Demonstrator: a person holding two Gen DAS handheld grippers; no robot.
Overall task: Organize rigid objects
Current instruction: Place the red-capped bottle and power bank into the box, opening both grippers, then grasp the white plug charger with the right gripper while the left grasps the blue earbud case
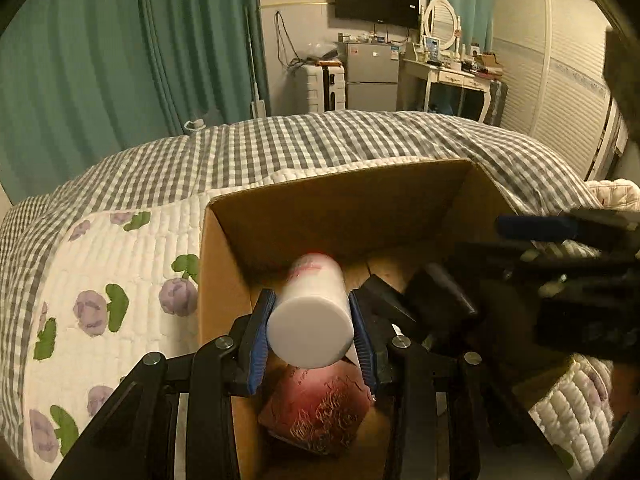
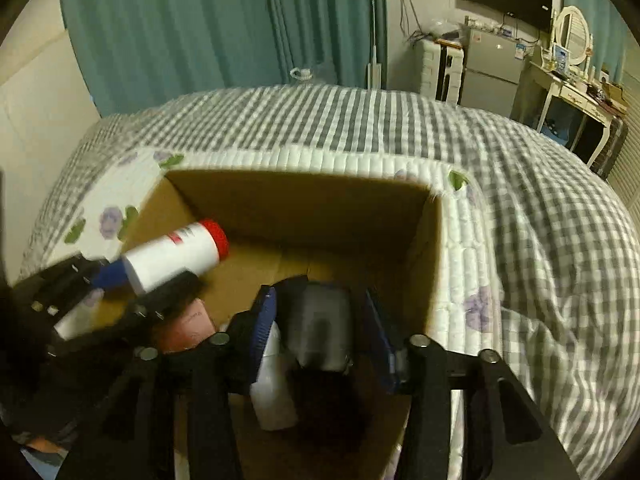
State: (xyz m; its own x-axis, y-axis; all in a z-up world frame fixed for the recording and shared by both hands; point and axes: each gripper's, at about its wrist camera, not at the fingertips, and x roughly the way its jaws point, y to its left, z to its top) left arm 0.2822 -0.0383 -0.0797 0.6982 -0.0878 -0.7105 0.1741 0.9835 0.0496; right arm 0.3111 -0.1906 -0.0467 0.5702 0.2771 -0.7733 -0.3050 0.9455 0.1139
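Mid-placement into the cardboard box (image 1: 224, 264) on the bed. Left gripper (image 1: 310, 328) clamped on white bottle (image 1: 310, 316) at lower centre, above a red item (image 1: 316, 412). Right gripper (image 2: 320, 332) around a dark object (image 2: 320, 328); contact unclear, blurred. Next: lowering, then releasing inside without collision.

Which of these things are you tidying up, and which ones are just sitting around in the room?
For the tidying:
- white bottle with a red cap, held in the left gripper
- dark object between the right gripper's fingers
- cardboard box
- pink bottle and red packet in the box

Just around:
- checked quilt
- green curtains
- TV
- fridge
- dressing table
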